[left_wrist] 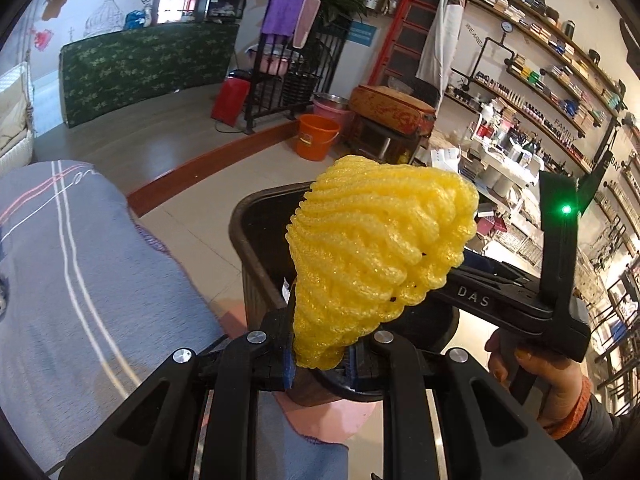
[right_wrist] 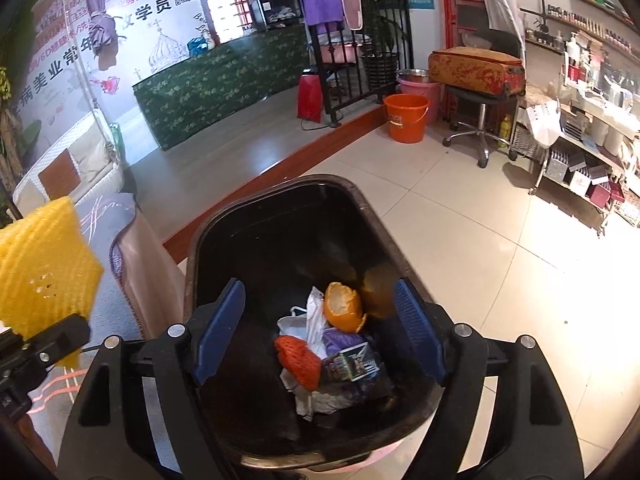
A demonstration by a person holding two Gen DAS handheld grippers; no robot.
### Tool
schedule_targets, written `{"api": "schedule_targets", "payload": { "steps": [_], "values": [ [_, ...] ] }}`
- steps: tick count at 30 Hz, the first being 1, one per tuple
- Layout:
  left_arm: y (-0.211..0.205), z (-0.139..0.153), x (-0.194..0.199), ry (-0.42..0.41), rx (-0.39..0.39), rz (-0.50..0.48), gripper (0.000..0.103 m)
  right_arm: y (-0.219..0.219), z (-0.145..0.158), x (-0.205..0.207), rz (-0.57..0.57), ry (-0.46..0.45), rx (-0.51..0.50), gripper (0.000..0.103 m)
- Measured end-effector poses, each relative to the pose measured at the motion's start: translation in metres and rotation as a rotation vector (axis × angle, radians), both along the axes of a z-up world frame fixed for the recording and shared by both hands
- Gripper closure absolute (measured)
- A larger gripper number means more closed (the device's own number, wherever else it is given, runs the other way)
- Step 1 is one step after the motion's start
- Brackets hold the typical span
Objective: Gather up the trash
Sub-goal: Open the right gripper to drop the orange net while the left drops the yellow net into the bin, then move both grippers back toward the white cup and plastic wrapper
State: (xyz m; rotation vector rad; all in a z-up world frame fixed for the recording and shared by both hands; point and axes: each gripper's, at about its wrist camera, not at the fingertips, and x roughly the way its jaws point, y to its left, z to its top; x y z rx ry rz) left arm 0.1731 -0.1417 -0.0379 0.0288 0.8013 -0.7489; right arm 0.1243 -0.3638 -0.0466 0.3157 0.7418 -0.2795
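My left gripper is shut on a yellow foam fruit net and holds it up next to the dark trash bin. The net also shows at the left edge of the right wrist view. My right gripper is open and empty, its blue pads spread over the trash bin. Inside the bin lie an orange peel, a red-orange foam net, crumpled white paper and a purple wrapper. The right gripper's body shows in the left wrist view, held by a hand.
A table with a grey-blue cloth stands left of the bin. An orange bucket, a stool carrying a suitcase, a raised wooden step and product shelves stand on the tiled floor beyond.
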Motion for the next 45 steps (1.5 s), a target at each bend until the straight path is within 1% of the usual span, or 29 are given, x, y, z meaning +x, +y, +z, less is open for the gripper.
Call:
{"api": "schedule_targets", "payload": {
  "steps": [8, 14, 17, 18, 20, 22, 23, 24, 27, 29, 30, 32, 35, 37, 39, 40, 45],
  "values": [
    [-0.032, -0.011, 0.006, 0.016, 0.039, -0.073, 0.085, -0.020, 0.002, -0.010, -0.055, -0.009, 0.001, 0.026],
    [-0.054, -0.020, 0.010, 0.056, 0.049, -0.116, 0.085, -0.032, 0.001, -0.015, -0.084, -0.012, -0.003, 0.026],
    [-0.063, -0.022, 0.011, 0.063, 0.061, -0.131, 0.085, -0.036, 0.001, -0.017, -0.095, -0.011, 0.003, 0.026],
    [-0.064, -0.022, 0.013, 0.067, 0.063, -0.135, 0.084, -0.037, 0.001, -0.017, -0.098, -0.011, 0.001, 0.026],
    [-0.069, -0.026, 0.014, 0.087, 0.069, -0.147, 0.073, -0.038, 0.002, -0.018, -0.103, -0.009, -0.006, 0.026],
    [-0.070, -0.026, 0.015, 0.096, 0.059, -0.143, 0.043, -0.038, 0.003, -0.019, -0.107, -0.008, -0.006, 0.026],
    [-0.071, -0.025, 0.016, 0.096, 0.046, -0.140, 0.038, -0.038, 0.003, -0.019, -0.110, -0.007, -0.007, 0.026],
    [-0.071, -0.025, 0.015, 0.095, 0.044, -0.141, 0.036, -0.040, 0.003, -0.019, -0.115, -0.009, -0.001, 0.026],
    [-0.068, -0.026, 0.010, 0.075, 0.050, -0.144, 0.025, -0.041, 0.004, -0.020, -0.123, -0.009, 0.000, 0.026],
    [-0.067, -0.025, 0.010, 0.059, 0.064, -0.128, 0.022, -0.041, 0.005, -0.020, -0.133, -0.015, -0.006, 0.025],
    [-0.066, -0.025, 0.011, 0.060, 0.069, -0.119, 0.020, -0.042, 0.006, -0.020, -0.141, -0.021, -0.008, 0.022],
    [-0.062, -0.024, 0.012, 0.059, 0.081, -0.095, 0.018, -0.046, 0.011, -0.020, -0.158, -0.033, -0.019, 0.022],
    [-0.052, -0.020, 0.014, 0.029, 0.110, -0.057, 0.014, -0.053, 0.013, -0.020, -0.176, -0.038, -0.012, 0.020],
    [-0.045, -0.018, 0.016, 0.014, 0.125, -0.039, 0.010, -0.054, 0.013, -0.021, -0.183, -0.039, -0.007, 0.019],
    [-0.038, -0.015, 0.017, 0.001, 0.140, -0.023, 0.009, -0.053, 0.013, -0.020, -0.181, -0.040, -0.004, 0.019],
    [-0.034, -0.013, 0.017, -0.007, 0.146, -0.014, 0.006, -0.051, 0.012, -0.018, -0.175, -0.038, -0.004, 0.019],
    [-0.013, -0.004, 0.016, -0.061, 0.173, 0.017, 0.006, -0.035, 0.010, -0.009, -0.130, -0.032, 0.000, 0.018]
  ]
}}
